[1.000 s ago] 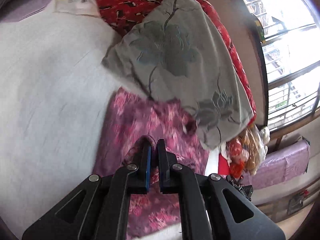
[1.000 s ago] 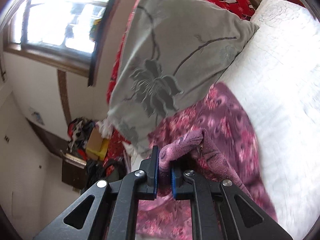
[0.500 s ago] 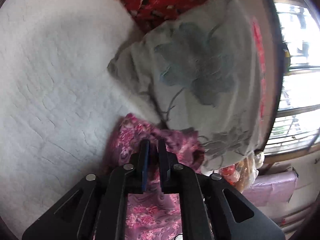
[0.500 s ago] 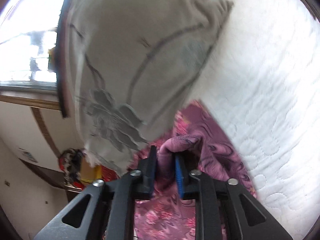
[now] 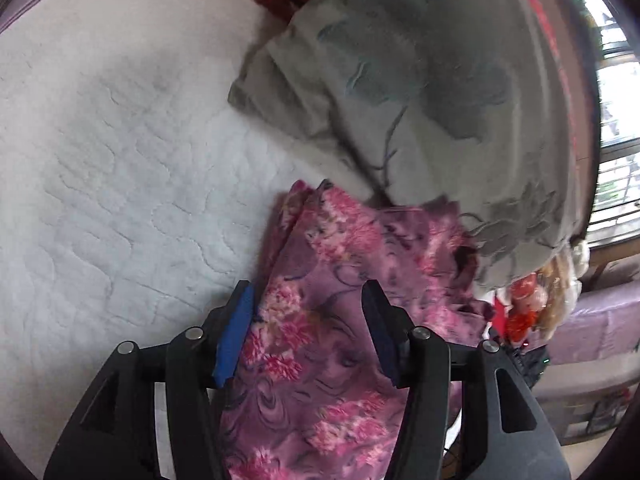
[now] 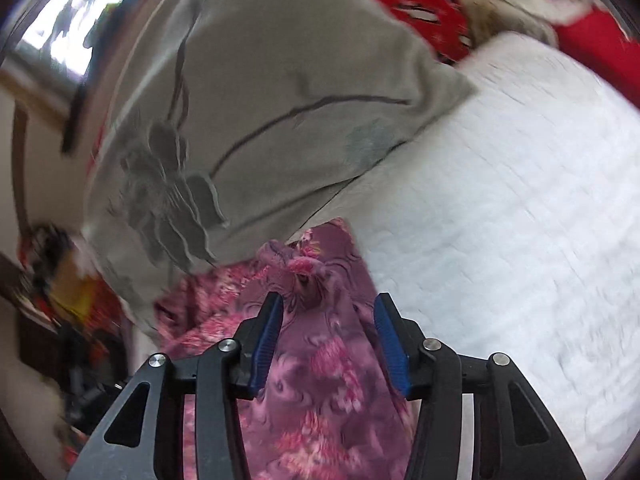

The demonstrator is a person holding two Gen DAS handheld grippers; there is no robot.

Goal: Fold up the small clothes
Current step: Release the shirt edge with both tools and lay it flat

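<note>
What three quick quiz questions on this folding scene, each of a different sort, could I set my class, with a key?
1. True or false: the left gripper pinches the purple floral garment.
2. The grey flowered pillow rests against: A) the garment's far edge, B) a chair, C) a basket.
3. Fill in: the garment lies on a white quilted ______.

Key: 1 false, the jaws are opening with cloth between them, as on the right gripper; 2 A; 3 bedspread.
</note>
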